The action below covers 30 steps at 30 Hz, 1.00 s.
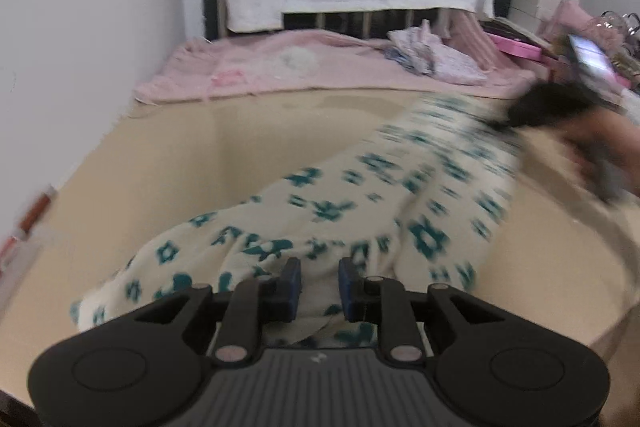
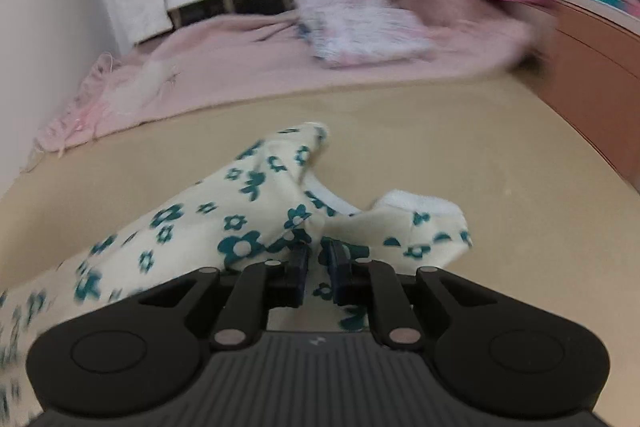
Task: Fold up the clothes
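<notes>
On beige tabletop [image 2: 460, 131]: cream floral garment [image 1: 360, 195] stretched out between both tongs, left gripper [image 1: 319, 277] and right gripper [image 2: 319, 259] each narrowed onto pinched cloth, mid-fold by the look of it; next, likely carrying one end over the other.

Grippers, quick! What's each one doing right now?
Left gripper: shut on the flowery cloth.
Right gripper: shut on the same flowery cloth.

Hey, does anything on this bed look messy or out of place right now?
The cream garment with teal flowers lies bunched and twisted across the tan mattress, not flat. Behind it, a pink blanket is rumpled with a patterned cloth heaped on top.
</notes>
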Each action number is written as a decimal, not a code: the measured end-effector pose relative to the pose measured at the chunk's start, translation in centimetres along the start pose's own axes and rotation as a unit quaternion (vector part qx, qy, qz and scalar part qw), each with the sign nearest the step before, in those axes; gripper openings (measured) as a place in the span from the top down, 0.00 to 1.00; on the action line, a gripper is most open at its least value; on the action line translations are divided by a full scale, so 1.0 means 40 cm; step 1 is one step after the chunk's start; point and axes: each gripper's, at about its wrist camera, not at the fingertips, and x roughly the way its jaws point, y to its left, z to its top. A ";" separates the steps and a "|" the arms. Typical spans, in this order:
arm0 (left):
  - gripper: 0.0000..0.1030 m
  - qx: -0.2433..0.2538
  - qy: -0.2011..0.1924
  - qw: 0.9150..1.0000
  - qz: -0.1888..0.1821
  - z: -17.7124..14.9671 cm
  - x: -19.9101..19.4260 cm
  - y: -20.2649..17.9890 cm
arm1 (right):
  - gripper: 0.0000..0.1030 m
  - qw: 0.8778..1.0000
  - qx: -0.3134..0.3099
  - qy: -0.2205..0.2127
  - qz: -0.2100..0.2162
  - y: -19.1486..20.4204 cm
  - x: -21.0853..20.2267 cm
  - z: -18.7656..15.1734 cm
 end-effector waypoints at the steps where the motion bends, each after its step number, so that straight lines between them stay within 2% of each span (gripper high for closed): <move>1: 0.81 -0.010 0.002 1.000 -0.019 0.005 -0.023 -0.001 | 0.89 1.000 -0.001 0.005 0.012 0.016 0.049 0.043; 2: 0.79 -0.023 -0.010 0.999 -0.044 0.012 -0.062 0.013 | 0.89 1.000 0.003 0.009 0.019 0.029 0.078 0.072; 3: 0.78 -0.034 -0.029 0.998 -0.047 0.015 -0.097 0.038 | 0.89 1.000 0.008 0.013 0.025 0.041 0.103 0.099; 4: 0.74 -0.040 -0.048 0.998 -0.032 0.015 -0.124 0.066 | 0.88 1.000 0.003 0.005 0.026 0.055 0.093 0.107; 5: 0.67 -0.045 -0.067 0.997 -0.016 0.016 -0.150 0.094 | 0.88 1.000 -0.003 -0.005 0.027 0.070 0.078 0.111; 6: 0.47 -0.046 -0.080 0.996 0.004 0.011 -0.157 0.123 | 0.84 0.999 -0.003 -0.030 0.041 0.077 0.035 0.090; 7: 0.42 -0.042 -0.089 0.995 0.028 0.003 -0.147 0.152 | 0.70 0.997 -0.003 -0.058 0.057 0.083 -0.012 0.065; 8: 0.46 -0.040 -0.085 0.995 0.038 -0.003 -0.126 0.176 | 0.63 0.995 -0.003 -0.065 0.077 0.094 -0.052 0.030; 9: 0.59 -0.040 -0.069 0.996 0.036 -0.006 -0.095 0.194 | 0.61 0.995 -0.011 -0.051 0.088 0.118 -0.082 -0.014; 10: 0.65 -0.039 -0.054 0.997 0.034 -0.010 -0.063 0.213 | 0.62 0.995 -0.018 -0.038 0.092 0.140 -0.100 -0.050; 11: 0.65 -0.035 -0.046 0.998 0.029 -0.015 -0.039 0.221 | 0.62 0.995 -0.033 -0.028 0.093 0.168 -0.110 -0.084; 12: 0.66 -0.026 -0.044 0.998 0.025 -0.022 -0.025 0.218 | 0.63 0.994 -0.049 -0.020 0.093 0.197 -0.119 -0.119; 14: 0.72 -0.015 -0.032 0.999 0.028 -0.039 -0.011 0.199 | 0.72 0.994 -0.085 -0.008 0.073 0.246 -0.111 -0.157; 16: 0.82 -0.016 -0.028 0.999 0.019 -0.057 -0.014 0.174 | 0.76 0.992 -0.111 -0.010 0.053 0.262 -0.099 -0.155; 17: 0.83 -0.020 -0.024 0.999 0.004 -0.066 -0.023 0.155 | 0.77 0.991 -0.124 -0.011 0.043 0.269 -0.093 -0.153; 19: 0.83 -0.028 -0.018 0.999 -0.026 -0.084 -0.041 0.115 | 0.80 0.988 -0.149 -0.014 0.023 0.282 -0.080 -0.148; 21: 0.83 -0.027 -0.010 0.998 -0.061 -0.102 -0.060 0.069 | 0.80 0.989 -0.147 -0.021 0.000 0.270 -0.056 -0.131; 24: 0.80 0.026 -0.008 0.994 -0.110 -0.118 -0.097 0.015 | 0.79 0.991 -0.129 -0.017 -0.015 0.245 -0.044 -0.106; 26: 0.80 0.057 -0.029 0.990 -0.129 -0.127 -0.130 0.024 | 0.78 0.993 -0.116 -0.029 0.010 0.222 -0.105 -0.112; 27: 0.75 0.063 -0.036 0.989 -0.132 -0.128 -0.137 0.038 | 0.74 0.991 -0.120 -0.047 0.035 0.208 -0.161 -0.132; 28: 0.65 0.061 -0.037 0.989 -0.131 -0.126 -0.136 0.056 | 0.68 0.988 -0.125 -0.068 0.063 0.193 -0.222 -0.155; 30: 0.61 0.051 -0.033 0.989 -0.132 -0.120 -0.126 0.089 | 0.62 0.984 -0.129 -0.076 0.096 0.162 -0.314 -0.217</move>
